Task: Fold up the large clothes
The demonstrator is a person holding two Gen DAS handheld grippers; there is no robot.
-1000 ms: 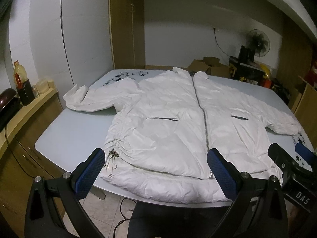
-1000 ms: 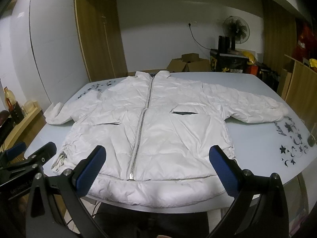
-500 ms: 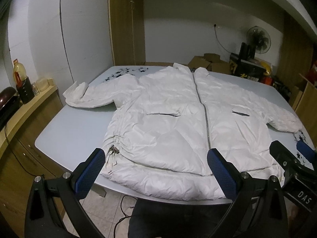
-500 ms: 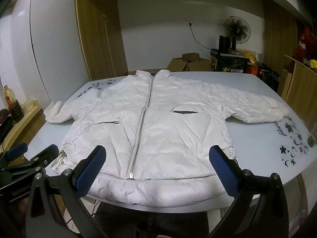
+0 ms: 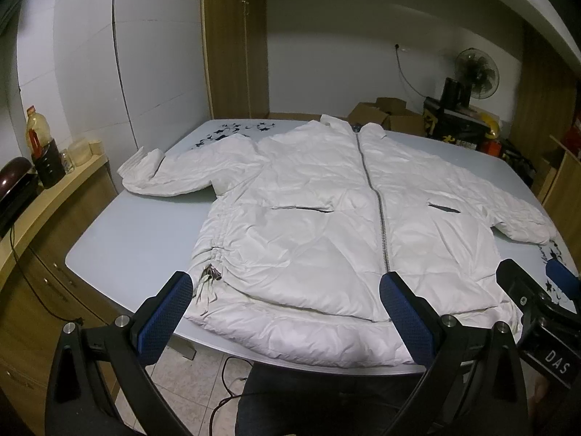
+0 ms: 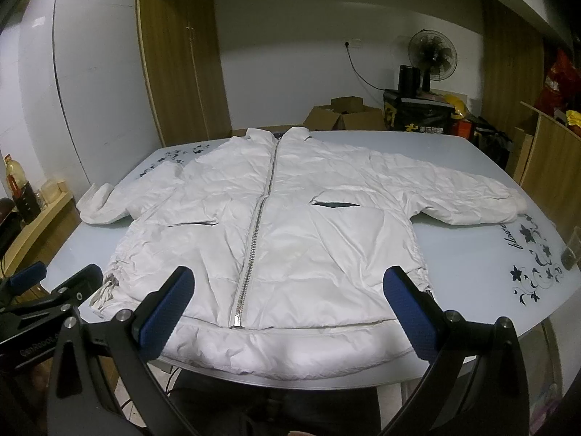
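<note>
Jaws wide above flat white jacket [image 5: 326, 225]

Jacket hem [image 6: 290, 348]: overhanging the worktop [image 6: 472, 254] edge, hiding it.
Right sleeve cuff [image 5: 544, 230]: lying partly behind right tongs [image 5: 537, 290].
Box lettering [image 6: 423, 130]: reading too small.
Floor cable [image 5: 232, 381]: running out of sight under jacket [image 5: 326, 225].

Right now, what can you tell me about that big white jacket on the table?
The white jacket looks like a puffy, slightly shiny padded coat. It lies flat and face up on the pale table, zipped shut by a silver zipper, collar at the far side, both sleeves spread outward. Two slit pockets gape slightly, and a gathered drawcord sits at one side seam. Its hem bulges over the near table edge. Neither tool touches it.
</note>
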